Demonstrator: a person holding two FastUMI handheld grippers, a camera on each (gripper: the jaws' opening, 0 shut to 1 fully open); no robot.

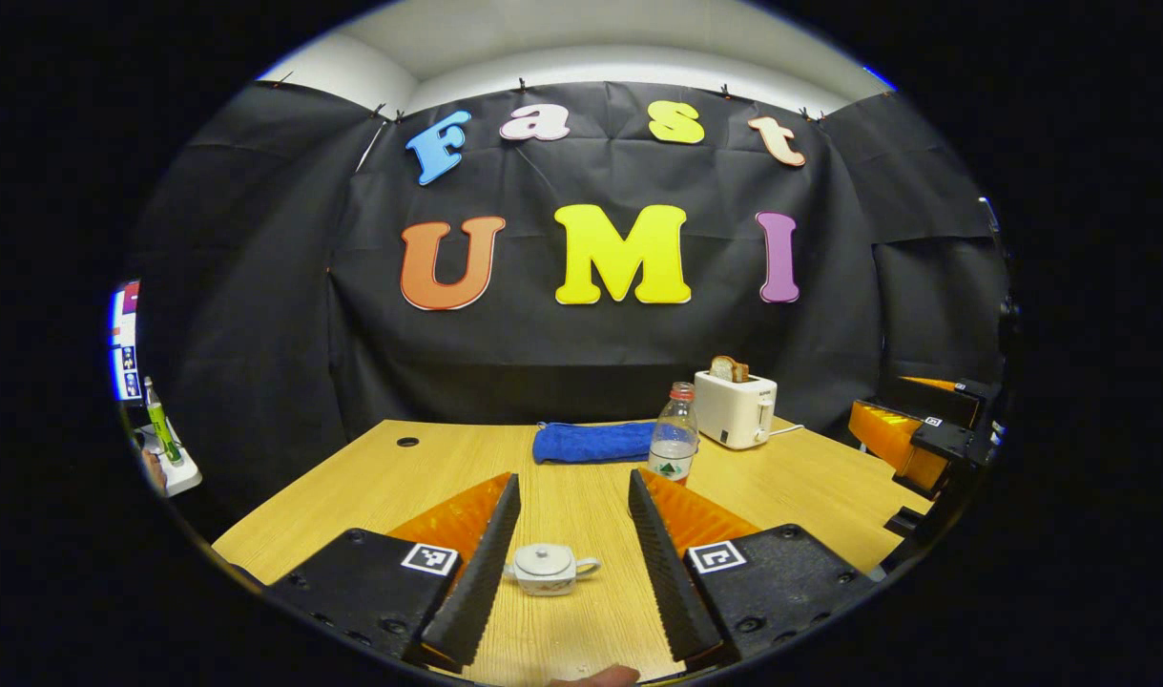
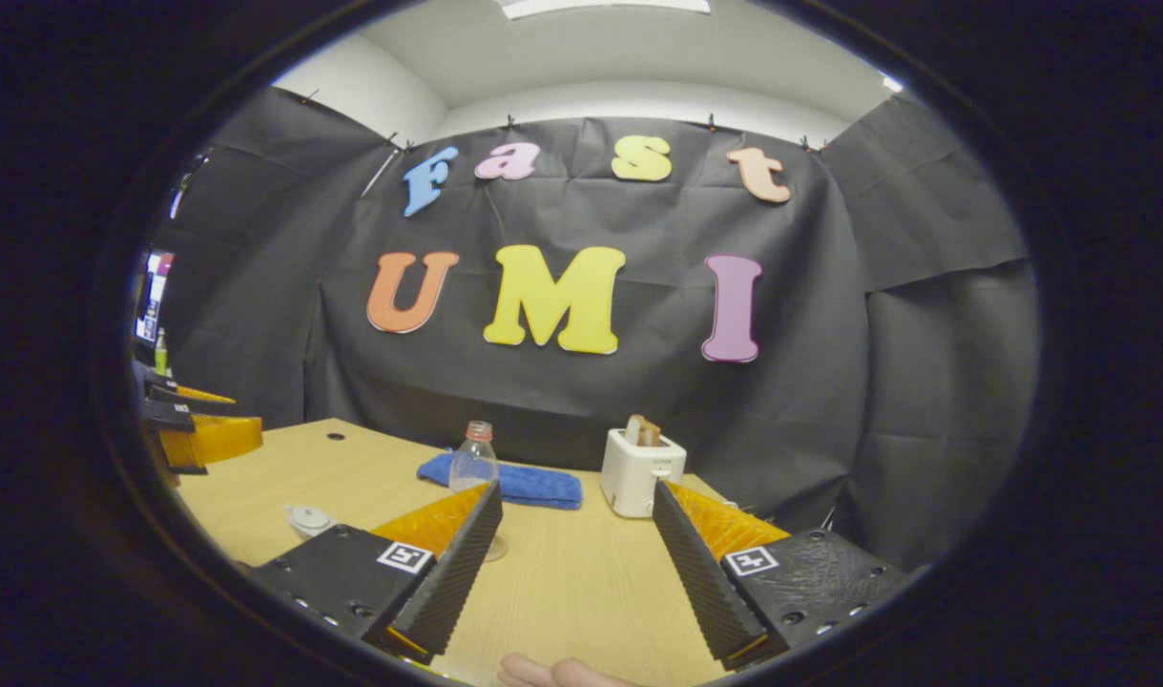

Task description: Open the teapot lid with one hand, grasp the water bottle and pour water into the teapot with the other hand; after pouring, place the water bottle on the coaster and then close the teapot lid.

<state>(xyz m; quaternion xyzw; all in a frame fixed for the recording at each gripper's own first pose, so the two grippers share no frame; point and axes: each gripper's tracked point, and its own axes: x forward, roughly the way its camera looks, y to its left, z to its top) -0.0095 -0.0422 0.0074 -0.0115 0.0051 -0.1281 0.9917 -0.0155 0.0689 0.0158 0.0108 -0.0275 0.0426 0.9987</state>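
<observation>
The left tongs [image 1: 573,534] stand wide apart above the counter [image 1: 371,487], holding nothing, with the teapot [image 1: 549,569], lid on, resting on the counter between the fingers and touching neither. The right tongs [image 2: 573,544] are likewise spread wide and empty. Taking the teapot as reference, the water bottle [image 1: 674,433] stands upright beyond it to the right, in front of the blue cloth [image 1: 592,442], with the white toaster [image 1: 735,408] just past the bottle.

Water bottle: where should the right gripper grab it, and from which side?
Grip the water bottle at mid-body, below the neck, coming level from the near side. It stands upright and its round body suits the right gripper, whose jaws are open. The towel lies behind.
</observation>
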